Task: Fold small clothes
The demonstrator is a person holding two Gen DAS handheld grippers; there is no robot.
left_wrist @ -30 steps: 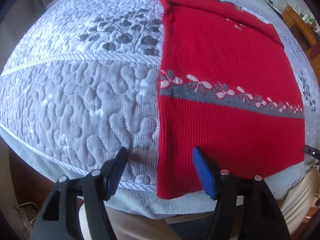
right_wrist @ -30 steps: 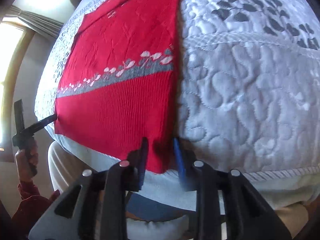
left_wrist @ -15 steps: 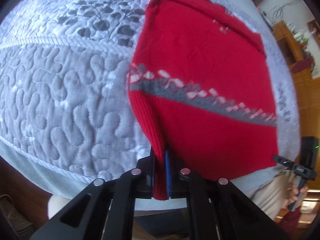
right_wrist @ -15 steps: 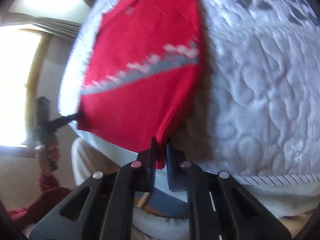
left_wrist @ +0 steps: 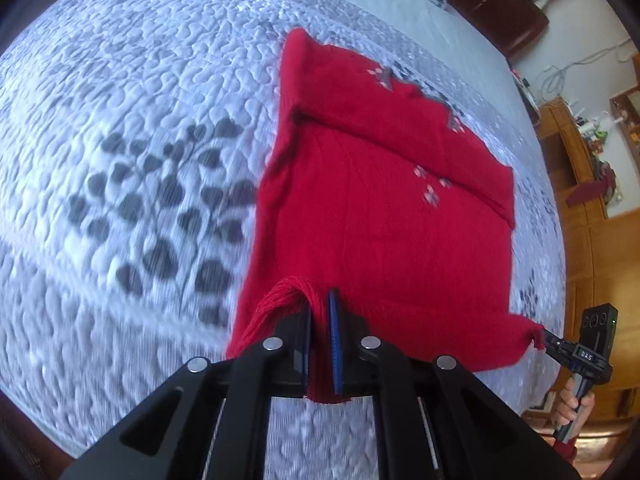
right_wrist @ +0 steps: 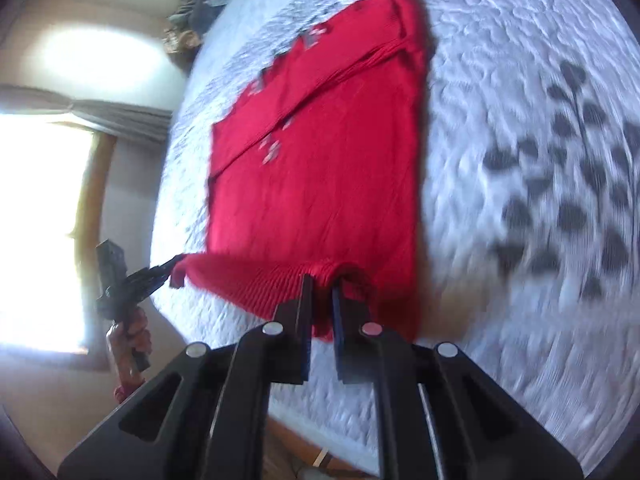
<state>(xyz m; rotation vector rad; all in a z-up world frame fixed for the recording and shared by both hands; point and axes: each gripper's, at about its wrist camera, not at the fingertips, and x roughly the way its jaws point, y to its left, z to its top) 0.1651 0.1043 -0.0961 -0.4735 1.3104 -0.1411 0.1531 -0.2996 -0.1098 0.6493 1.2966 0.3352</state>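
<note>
Now, step: I was mid-fold, carrying the hem of the red knitted jumper (left_wrist: 384, 216) up over its body on the grey quilted bed cover (left_wrist: 132, 168).
Left gripper (left_wrist: 320, 344): jaws nearly closed, pinching one hem corner.
Right gripper (right_wrist: 322, 320): jaws nearly closed, clamping the other corner.
Next: I judged both corners needed laying level near the collar, hem taut, before letting go.
Containers: none in view.

quilt (right_wrist: 560, 200) leaf print smeared by blur
</note>
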